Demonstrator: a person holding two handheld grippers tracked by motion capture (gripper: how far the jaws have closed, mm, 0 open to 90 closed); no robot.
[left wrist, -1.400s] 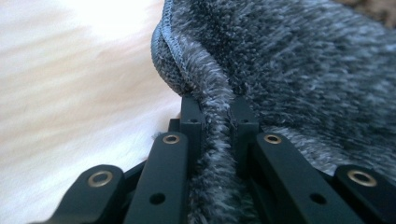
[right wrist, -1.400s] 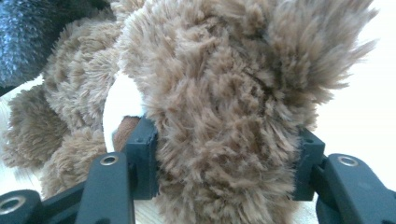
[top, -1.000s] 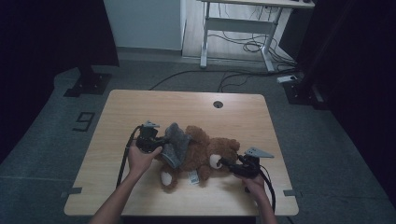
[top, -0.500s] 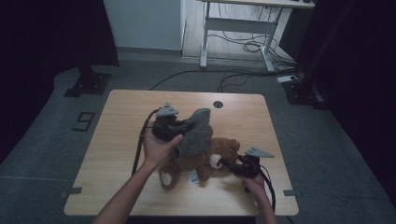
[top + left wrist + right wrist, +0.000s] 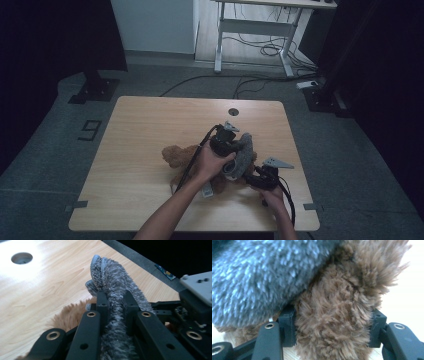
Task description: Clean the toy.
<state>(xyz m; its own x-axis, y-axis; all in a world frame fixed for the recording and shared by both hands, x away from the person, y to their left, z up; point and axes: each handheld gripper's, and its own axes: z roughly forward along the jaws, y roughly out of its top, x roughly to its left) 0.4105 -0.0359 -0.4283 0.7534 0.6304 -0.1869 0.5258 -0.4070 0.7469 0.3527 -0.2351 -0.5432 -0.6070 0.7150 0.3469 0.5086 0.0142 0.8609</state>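
Jaws of the left gripper point(image 5: 115, 302) pinch the grey fuzzy cloth point(image 5: 112, 282) between them.

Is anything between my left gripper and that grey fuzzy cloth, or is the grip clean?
Nothing visible stands between them: the left gripper has its jaws closed directly on the grey cloth, above the brown plush toy that the right gripper clamps.

Dim high view, dark room edges, bright glare on tabletop point(image 5: 37, 287), close fur blurred
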